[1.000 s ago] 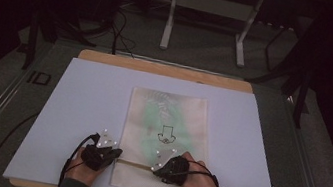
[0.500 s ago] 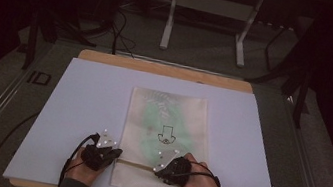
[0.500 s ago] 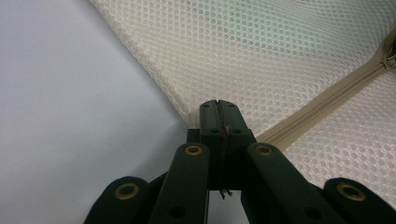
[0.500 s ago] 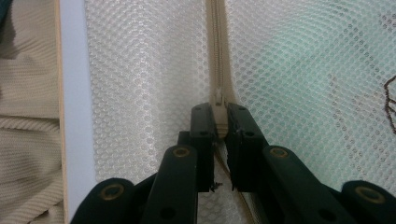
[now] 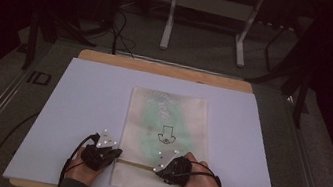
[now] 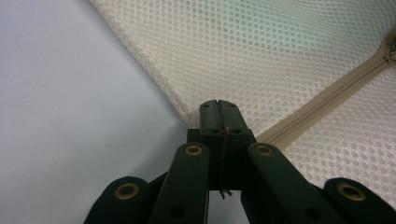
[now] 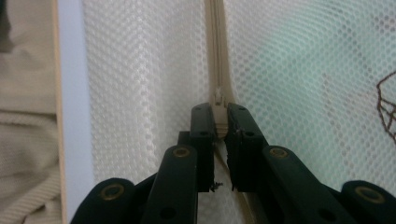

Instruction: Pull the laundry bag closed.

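Cream mesh bag [image 5: 165,124] lies near us; our left gripper [image 6: 218,108] pinches its left corner, our right gripper [image 7: 219,112] clamps the zipper pull [image 7: 218,105].

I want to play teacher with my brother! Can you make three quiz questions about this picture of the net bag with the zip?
1. True or false: the mesh bag lies flat on the pale board.
2. What does the right hand-held gripper pinch? A) the zip pull B) a pencil C) a cable
3. Which part of the bag is the left hand-held gripper shut on?

Key
1. True.
2. A: the beige zip pull sits between its jaws.
3. The bag's corner, right by the end of the zip.
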The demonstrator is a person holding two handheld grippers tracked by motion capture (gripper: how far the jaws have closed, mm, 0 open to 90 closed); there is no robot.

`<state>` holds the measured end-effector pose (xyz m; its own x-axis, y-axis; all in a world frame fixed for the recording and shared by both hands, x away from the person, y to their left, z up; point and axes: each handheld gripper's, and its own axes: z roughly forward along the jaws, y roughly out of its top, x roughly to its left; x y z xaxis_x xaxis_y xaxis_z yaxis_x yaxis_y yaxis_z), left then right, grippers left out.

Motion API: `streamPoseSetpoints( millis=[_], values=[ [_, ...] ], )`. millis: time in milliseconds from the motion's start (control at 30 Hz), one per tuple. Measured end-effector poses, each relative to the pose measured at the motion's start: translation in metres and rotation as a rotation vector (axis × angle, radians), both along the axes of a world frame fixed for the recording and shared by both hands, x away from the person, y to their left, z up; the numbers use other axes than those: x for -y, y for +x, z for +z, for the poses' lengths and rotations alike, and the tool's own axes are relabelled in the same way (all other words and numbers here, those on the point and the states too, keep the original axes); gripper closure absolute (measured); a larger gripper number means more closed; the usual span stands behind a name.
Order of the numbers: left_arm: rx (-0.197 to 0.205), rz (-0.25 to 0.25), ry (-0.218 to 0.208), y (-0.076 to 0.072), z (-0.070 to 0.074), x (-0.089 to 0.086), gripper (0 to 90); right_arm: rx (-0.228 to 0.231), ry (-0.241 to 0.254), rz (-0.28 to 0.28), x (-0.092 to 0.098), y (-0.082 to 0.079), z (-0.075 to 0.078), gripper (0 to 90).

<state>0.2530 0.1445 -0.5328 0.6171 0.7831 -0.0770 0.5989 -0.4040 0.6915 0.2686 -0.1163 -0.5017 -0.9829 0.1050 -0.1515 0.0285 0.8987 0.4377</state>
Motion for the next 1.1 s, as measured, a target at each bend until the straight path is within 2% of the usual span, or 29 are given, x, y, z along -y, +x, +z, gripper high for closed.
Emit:
streamPoseSetpoints(
  millis=[1100],
  values=[
    [-0.002,0.002,-0.002,-0.001,0.0,0.0,89.4,-0.008,0.003,-0.015,0.017,-0.001,0.004,82.2]
  ],
)
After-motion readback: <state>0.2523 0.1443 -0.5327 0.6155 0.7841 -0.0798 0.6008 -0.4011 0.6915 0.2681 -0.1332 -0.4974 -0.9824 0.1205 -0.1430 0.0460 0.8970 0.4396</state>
